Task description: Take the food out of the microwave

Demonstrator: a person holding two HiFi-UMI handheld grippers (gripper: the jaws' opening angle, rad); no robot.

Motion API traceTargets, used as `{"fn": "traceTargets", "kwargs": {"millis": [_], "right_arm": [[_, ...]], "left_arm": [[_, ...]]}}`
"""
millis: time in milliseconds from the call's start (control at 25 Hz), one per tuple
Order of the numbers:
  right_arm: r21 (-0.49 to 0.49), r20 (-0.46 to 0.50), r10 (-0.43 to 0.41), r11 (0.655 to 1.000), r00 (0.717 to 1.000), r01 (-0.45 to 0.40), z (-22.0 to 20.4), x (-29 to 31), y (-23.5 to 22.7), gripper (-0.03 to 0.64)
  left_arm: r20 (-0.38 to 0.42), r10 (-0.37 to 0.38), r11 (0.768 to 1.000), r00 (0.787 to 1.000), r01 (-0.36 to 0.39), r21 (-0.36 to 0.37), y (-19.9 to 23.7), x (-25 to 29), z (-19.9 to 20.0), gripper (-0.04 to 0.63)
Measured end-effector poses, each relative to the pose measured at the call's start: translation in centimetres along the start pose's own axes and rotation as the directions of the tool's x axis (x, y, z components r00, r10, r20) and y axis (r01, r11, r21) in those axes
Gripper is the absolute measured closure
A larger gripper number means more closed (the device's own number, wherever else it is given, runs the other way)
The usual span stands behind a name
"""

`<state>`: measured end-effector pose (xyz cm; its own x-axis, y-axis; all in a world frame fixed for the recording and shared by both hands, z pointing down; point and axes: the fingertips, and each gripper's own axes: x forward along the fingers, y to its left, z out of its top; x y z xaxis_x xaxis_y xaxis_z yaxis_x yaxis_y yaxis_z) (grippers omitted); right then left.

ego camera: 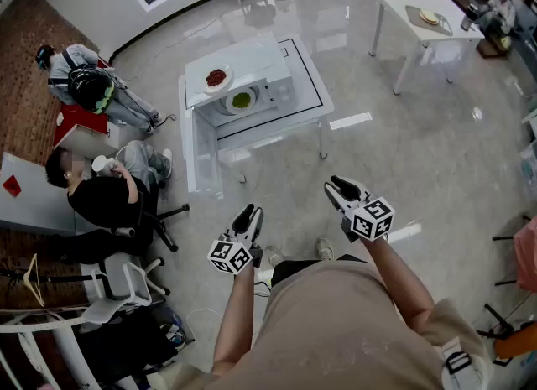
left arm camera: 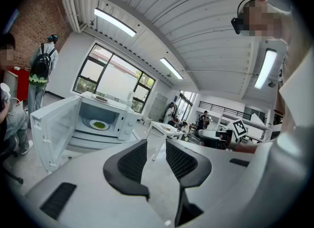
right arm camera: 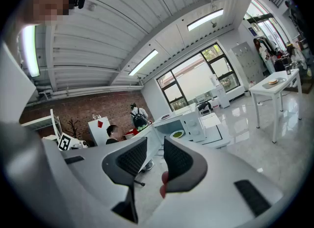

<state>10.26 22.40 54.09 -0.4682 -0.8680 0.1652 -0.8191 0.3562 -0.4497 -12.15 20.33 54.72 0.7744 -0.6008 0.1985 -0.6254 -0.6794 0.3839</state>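
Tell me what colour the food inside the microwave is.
Green. The food sits on a white plate and shows best in the head view.

No word, number or brand is legible anywhere. Low in the head view, black-and-white square code markers cover the cube (ego camera: 231, 255) of the left gripper (ego camera: 250, 215) and that of the right gripper (ego camera: 330, 185). Left of centre in the right gripper view, a white cabinet (right arm camera: 94, 136) bears a red diamond (right arm camera: 99, 123).
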Motion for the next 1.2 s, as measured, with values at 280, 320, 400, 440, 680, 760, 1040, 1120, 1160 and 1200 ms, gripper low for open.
{"fn": "traceTargets", "kwargs": {"millis": [280,320,400,440,680,760,1040,1120,1160,1200], "right_arm": [[0.03,-0.002,0.004,1.0,1.0,-0.003,-0.7,-0.5,-0.4,0.504],[0.031,-0.004,0.006,0.999,1.0,-0.006,-0.8,-0.5,-0.4,0.503],[0.05,-0.006,0.022,0.999,1.0,-0.022,-0.8,-0.4,-0.4,0.503],[0.076,-0.002,0.039,0.996,0.999,-0.038,-0.8,-0.4,-0.3,0.503],[0.204,0.042,0.098,0.973,0.994,-0.104,0.0,-0.4,-0.6,0.5],[0.21,0.036,0.103,0.972,0.994,-0.108,0.1,-0.3,-0.7,0.5],[0.259,0.024,0.138,0.956,0.99,-0.14,0.5,0.1,-0.6,0.5],[0.271,0.022,0.143,0.952,0.989,-0.144,0.7,0.1,-0.8,0.5],[0.28,0.023,0.144,0.949,0.989,-0.144,0.6,0.3,-1.1,0.5],[0.29,0.023,0.145,0.946,0.989,-0.145,0.3,0.7,-1.4,0.5]], "left_arm": [[-0.015,-0.005,1.0,1.0,0.005,0.003,-0.6,0.4,-0.6,0.483],[-0.015,-0.004,1.0,1.0,0.004,0.003,-0.7,0.4,-0.6,0.483],[-0.014,0.001,1.0,1.0,-0.001,0.002,-0.7,0.4,-0.6,0.483],[-0.013,0.004,1.0,1.0,-0.004,0.002,-0.7,0.5,-0.6,0.483],[-0.008,0.025,1.0,1.0,-0.025,-0.003,-1.2,0.3,-0.8,0.483],[-0.008,0.029,1.0,1.0,-0.029,-0.004,-1.3,0.3,-0.9,0.483],[-0.001,0.063,0.998,0.998,-0.063,0.001,-1.4,0.2,0.2,0.483],[-0.006,0.065,0.998,0.998,-0.065,0.002,-1.7,0.5,0.5,0.483],[-0.009,0.064,0.998,0.998,-0.064,0.004,-1.7,0.8,0.5,0.483],[-0.012,0.064,0.998,0.998,-0.064,0.007,-1.7,1.0,0.6,0.483]]}}
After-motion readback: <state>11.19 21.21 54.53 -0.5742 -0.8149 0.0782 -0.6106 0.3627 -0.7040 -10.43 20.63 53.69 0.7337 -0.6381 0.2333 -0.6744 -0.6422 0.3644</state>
